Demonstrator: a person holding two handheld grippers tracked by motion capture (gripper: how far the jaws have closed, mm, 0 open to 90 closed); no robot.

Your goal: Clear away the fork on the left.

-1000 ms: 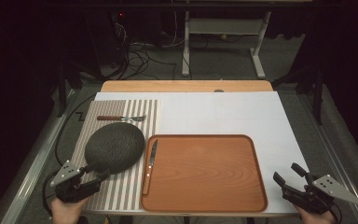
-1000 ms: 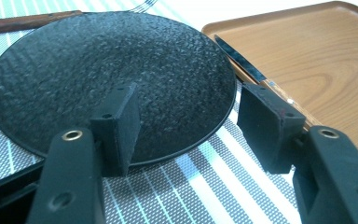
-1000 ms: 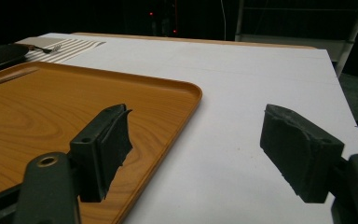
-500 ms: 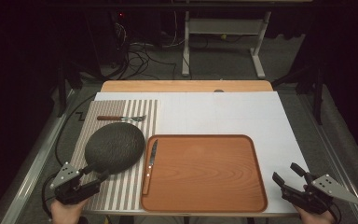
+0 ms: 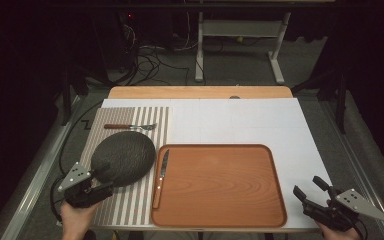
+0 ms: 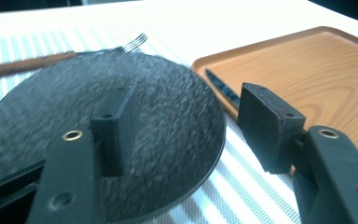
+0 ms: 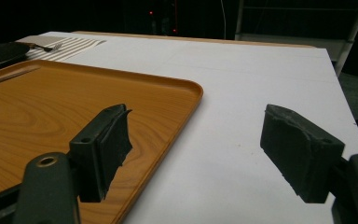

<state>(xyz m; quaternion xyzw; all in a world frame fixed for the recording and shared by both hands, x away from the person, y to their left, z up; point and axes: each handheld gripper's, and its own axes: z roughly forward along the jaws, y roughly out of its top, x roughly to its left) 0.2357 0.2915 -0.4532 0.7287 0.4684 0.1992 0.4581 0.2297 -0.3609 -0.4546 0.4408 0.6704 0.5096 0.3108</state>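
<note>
**Left jaws spread around plate rim, right idle**

We have the left hand-held gripper (image 5: 101,188) at the near edge of the dark plate (image 5: 123,157), jaws apart: one jaw over the plate's face, the other outside its rim, nothing clamped. The plate sits on the striped placemat (image 5: 130,200), just beside the wooden tray (image 5: 220,185). Knife (image 5: 161,177) lies on the tray's left edge, fork (image 5: 130,126) beyond the plate. Right hand-held gripper (image 5: 312,192) is released, at the worktop's (image 5: 240,120) near right corner.

Plate (image 5: 123,158) is sitting on the mat (image 5: 130,150) just left of the tray (image 5: 220,187); fork (image 5: 130,126) is lying behind the plate, knife (image 5: 161,177) along the tray's left edge.
</note>
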